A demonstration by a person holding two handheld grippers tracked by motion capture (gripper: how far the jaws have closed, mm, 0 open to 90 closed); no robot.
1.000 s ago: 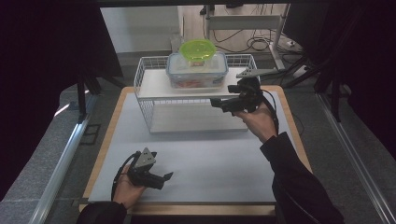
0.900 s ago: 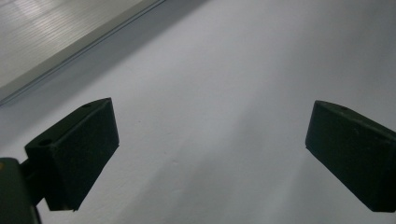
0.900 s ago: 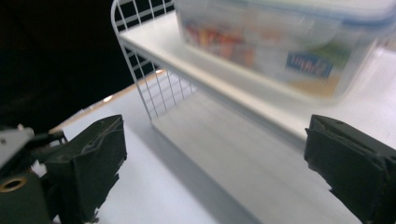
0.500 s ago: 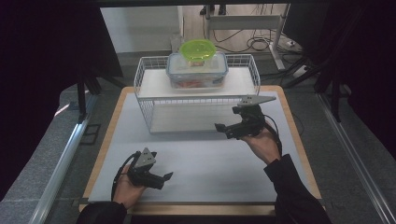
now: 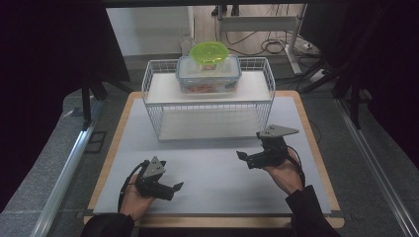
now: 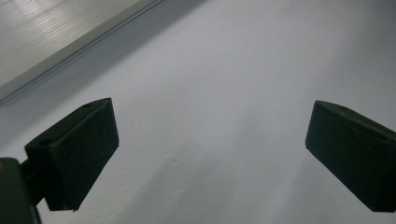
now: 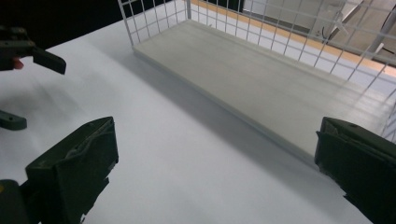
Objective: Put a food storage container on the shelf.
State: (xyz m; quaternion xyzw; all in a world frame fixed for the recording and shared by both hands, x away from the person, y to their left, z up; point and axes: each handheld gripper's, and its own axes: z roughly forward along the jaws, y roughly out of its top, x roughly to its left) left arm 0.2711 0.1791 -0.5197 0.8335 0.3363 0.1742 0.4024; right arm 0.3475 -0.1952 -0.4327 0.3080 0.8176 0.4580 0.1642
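White mat (image 5: 207,173), bare. Clear plastic lidded box (image 5: 209,75) with green bowl (image 5: 209,51) sits on wire rack (image 5: 163,123) top shelf: placement looks done. Right gripper (image 5: 249,159) just opened, empty; left gripper (image 5: 174,190) open, empty.

The left gripper (image 6: 210,154) looks along its two black, blocky jaws, which rise from the bottom corners and stand wide apart with nothing between them. The left jaw tilts inward, two small holes showing along its upper edge; the right jaw leans the other way and is cut off by the frame's edge. Behind them spreads a smooth, pale grey-white mat (image 6: 224,84). In the upper left corner lies a lighter board with faint grain (image 6: 51,28), its straight edge running diagonally and casting a soft shadow band onto the mat.
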